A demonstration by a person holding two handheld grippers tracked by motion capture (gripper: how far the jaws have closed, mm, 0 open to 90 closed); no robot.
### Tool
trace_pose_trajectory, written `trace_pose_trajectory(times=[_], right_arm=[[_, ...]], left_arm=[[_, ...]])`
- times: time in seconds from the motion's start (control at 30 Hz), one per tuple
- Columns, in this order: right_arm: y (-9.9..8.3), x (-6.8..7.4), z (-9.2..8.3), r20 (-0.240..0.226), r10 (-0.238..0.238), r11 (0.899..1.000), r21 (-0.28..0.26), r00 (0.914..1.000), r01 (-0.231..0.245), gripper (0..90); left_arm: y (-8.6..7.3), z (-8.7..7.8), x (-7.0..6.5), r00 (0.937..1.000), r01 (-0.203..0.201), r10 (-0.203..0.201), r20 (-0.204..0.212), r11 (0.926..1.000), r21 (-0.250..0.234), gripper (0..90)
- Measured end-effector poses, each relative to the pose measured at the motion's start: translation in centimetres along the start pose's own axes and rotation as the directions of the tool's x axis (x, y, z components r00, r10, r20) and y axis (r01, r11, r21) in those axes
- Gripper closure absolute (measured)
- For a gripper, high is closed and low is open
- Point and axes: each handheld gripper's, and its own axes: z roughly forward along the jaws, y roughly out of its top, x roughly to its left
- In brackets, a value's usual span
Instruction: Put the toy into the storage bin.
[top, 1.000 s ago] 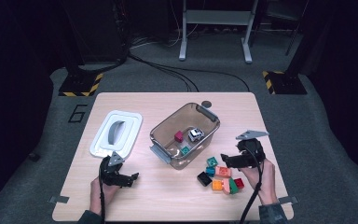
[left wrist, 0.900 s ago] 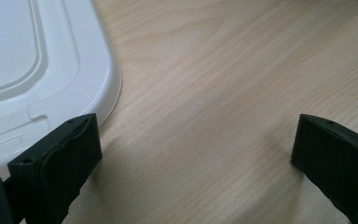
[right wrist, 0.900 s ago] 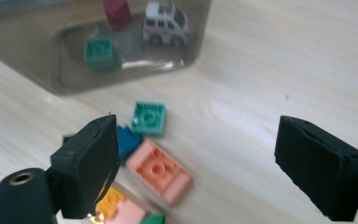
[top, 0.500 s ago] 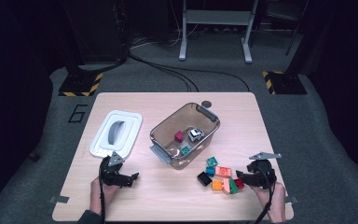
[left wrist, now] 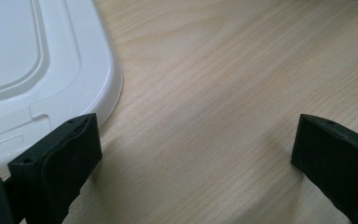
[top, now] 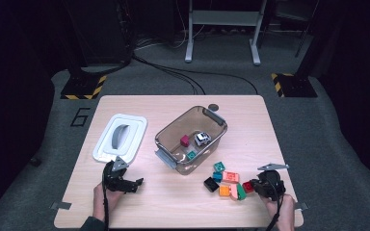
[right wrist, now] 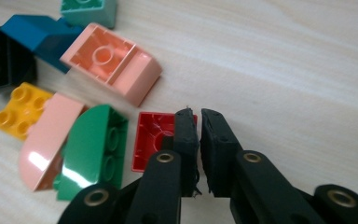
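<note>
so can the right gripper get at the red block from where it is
Probably yes. The right gripper is down at the red block, jaws just closed on the block's near wall, it seems. The green block lies beside it, to one side of the jaws.

The table was pale wood, smooth and matt. The red brick and green brick were shiny plastic. The white lid was glossy plastic. The box was clear plastic.

Bright, evenly lit table, dark surroundings; close views soft, faint shadows.
</note>
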Motion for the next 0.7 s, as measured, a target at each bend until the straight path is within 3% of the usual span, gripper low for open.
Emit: trace_pose_trajectory(times=[0.37,0.47,0.5,0.53,0.63,0.7], right_arm=[[2.4,-2.1,1.8,0.06,0.017,0.998,-0.058,0.9981,-0.013,85.6],[2.8,-2.4,2.0,0.052,0.032,0.995,-0.098,0.9981,-0.027,74.7],[2.8,-2.3,1.8,0.042,0.051,0.992,-0.116,0.9978,-0.045,66.0],[2.8,-2.3,1.6,0.038,0.039,0.991,-0.13,0.9985,-0.033,61.8],[2.4,-1.8,1.4,0.02,0.044,0.991,-0.126,0.9989,-0.041,44.0],[2.0,-1.4,1.4,0.005,0.018,0.992,-0.124,0.9998,-0.018,35.8]], left_arm=[[0.0,0.0,0.0,1.0,-0.001,0.001,0.0,1.0,0.0,1.2],[0.0,0.0,0.0,1.0,0.001,-0.001,0.0,1.0,0.0,1.3],[0.0,0.0,0.0,1.0,0.0,0.0,0.0,1.0,0.0,1.3],[0.0,0.0,0.0,1.0,0.001,-0.001,-0.001,1.0,0.0,1.2],[0.0,0.0,0.0,1.0,-0.001,0.001,0.0,1.0,0.001,1.2],[0.0,0.0,0.0,1.0,0.001,-0.001,0.0,1.0,0.0,1.3]])
